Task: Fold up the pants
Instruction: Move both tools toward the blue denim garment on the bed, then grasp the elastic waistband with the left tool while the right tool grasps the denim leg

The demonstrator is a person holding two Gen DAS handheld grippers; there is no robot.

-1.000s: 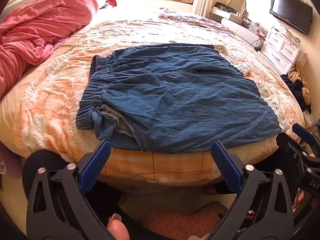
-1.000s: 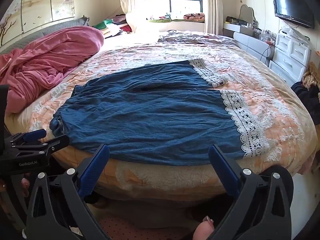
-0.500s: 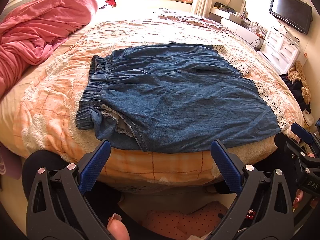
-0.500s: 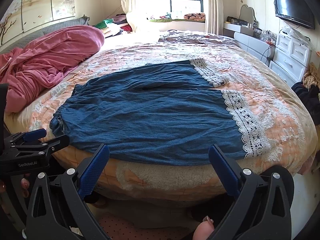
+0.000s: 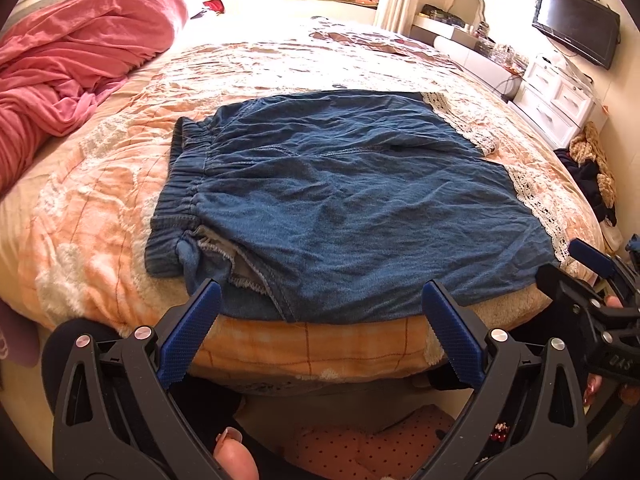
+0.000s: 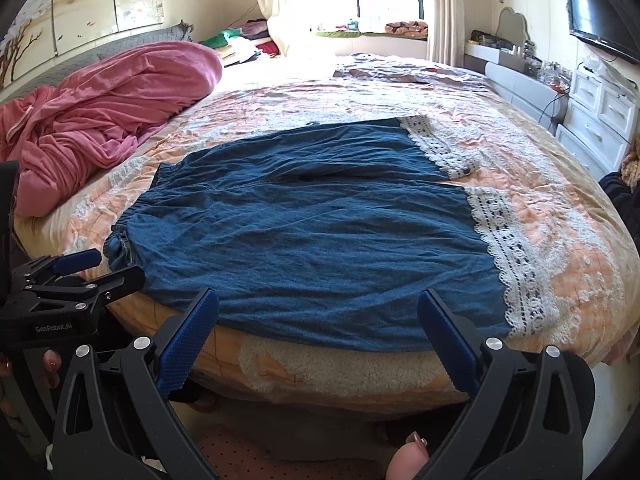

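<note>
Blue denim pants [image 5: 344,200] with white lace hems lie spread flat on the orange quilted bed [image 5: 100,184], waistband to the left, legs to the right. They also show in the right wrist view [image 6: 320,224]. My left gripper [image 5: 320,320] is open and empty, held just off the bed's near edge by the waist corner. My right gripper [image 6: 318,328] is open and empty, off the near edge by the leg. Each gripper shows in the other's view, the right one [image 5: 592,280] and the left one [image 6: 80,276].
A pink blanket [image 5: 68,64] is heaped at the bed's left side. White drawers [image 5: 556,96] and a wall TV [image 5: 576,32] stand at the right. Dark clothes [image 5: 588,172] lie beside the bed at right. A window [image 6: 360,4] is at the far end.
Both grippers have eased a little closer to the bed's edge; the pants lie unchanged.
</note>
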